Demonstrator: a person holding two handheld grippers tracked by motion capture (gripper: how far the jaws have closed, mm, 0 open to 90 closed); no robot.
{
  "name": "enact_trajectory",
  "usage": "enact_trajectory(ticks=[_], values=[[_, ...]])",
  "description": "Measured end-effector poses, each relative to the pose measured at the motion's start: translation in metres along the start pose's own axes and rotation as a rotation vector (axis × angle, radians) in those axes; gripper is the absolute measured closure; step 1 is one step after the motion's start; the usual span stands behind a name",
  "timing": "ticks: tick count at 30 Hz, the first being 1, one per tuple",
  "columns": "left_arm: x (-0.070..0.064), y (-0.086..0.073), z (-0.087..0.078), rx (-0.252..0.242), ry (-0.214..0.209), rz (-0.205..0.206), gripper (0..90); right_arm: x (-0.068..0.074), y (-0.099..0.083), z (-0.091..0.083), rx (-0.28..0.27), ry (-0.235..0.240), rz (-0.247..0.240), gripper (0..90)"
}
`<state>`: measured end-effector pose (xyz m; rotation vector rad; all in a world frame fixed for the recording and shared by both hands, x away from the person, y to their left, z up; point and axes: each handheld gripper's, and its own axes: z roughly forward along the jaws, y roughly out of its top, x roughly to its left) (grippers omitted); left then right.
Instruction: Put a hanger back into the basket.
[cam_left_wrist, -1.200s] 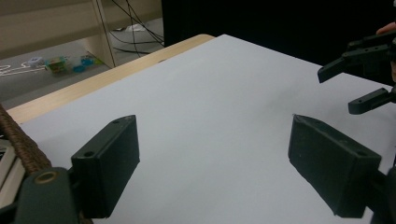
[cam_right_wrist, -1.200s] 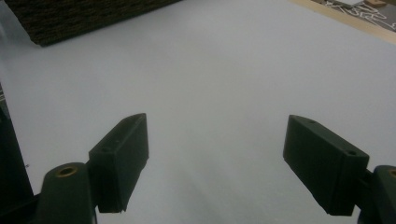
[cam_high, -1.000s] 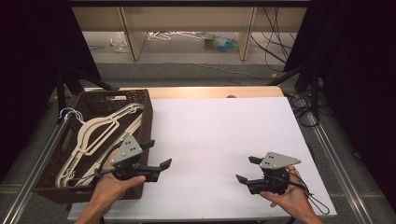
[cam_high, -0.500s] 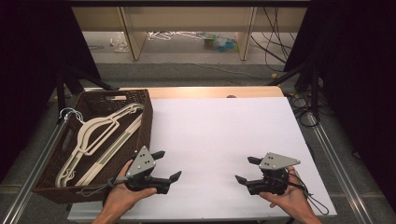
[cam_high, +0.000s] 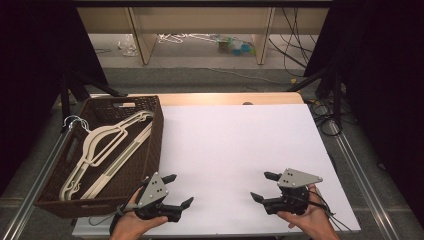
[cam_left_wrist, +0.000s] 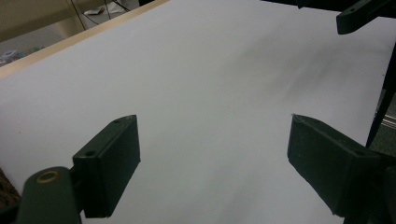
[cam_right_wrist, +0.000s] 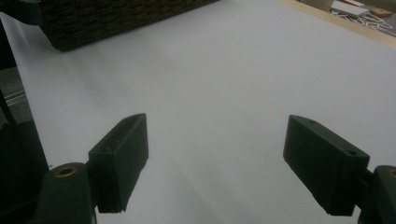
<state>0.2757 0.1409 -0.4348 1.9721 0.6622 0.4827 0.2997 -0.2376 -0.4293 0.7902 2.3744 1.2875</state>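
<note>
My left gripper rests near the table's front edge, just right of the brown wicker basket, and stands open with nothing between its jaws. In the left gripper view its pads frame bare white table. My right gripper sits at the front right, also open and empty, jaws pointing left. In the right gripper view its pads frame white table, with the basket far off. Several cream plastic hangers lie in the basket.
The white table top spreads between and beyond both grippers. A wooden strip runs along its far edge. Black stands and cables flank the table. Shelf legs and more hangers lie on the floor behind.
My left gripper has moved right and toward the front edge, away from the basket's front corner. The right gripper has stayed almost still.
</note>
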Motion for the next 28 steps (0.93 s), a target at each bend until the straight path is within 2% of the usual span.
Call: enact_trajectory(ticks=[1, 4, 5, 8, 10, 17, 21, 28], values=[[0.0001, -0.0007, -0.0003, 0.003, 0.0, 0.019, 17.0, 0.0016, -0.0011, -0.0006, -0.003, 0.002, 0.006, 23.0], [0.0001, -0.0026, -0.0014, 0.0, -0.012, 0.014, 17.0, 0.0045, -0.0037, -0.0024, -0.008, 0.001, 0.015, 22.1], [-0.0006, -0.0031, -0.0023, -0.002, 0.0, -0.002, 17.0, 0.0051, -0.0047, -0.003, -0.012, 0.004, 0.011, 22.0], [0.0009, -0.0029, -0.0034, -0.004, -0.001, 0.009, 17.0, 0.0075, -0.0072, -0.0049, -0.005, 0.014, 0.018, 20.8], [0.0004, -0.0027, -0.0036, -0.01, 0.001, -0.009, 17.0, 0.0077, -0.0082, -0.0041, -0.005, 0.014, 0.016, 20.5], [0.0016, -0.0034, -0.0035, 0.0, 0.0, 0.003, 17.0, 0.0073, -0.0085, -0.0033, -0.009, 0.008, 0.01, 20.4], [0.0004, -0.0044, -0.0017, -0.003, -0.01, -0.007, 17.0, 0.0066, -0.0089, -0.0029, -0.01, 0.003, 0.007, 20.4], [0.0004, -0.0059, -0.0005, 0.017, -0.007, 0.017, 17.1, 0.0068, -0.0094, -0.0022, 0.002, 0.008, 0.011, 20.4]])
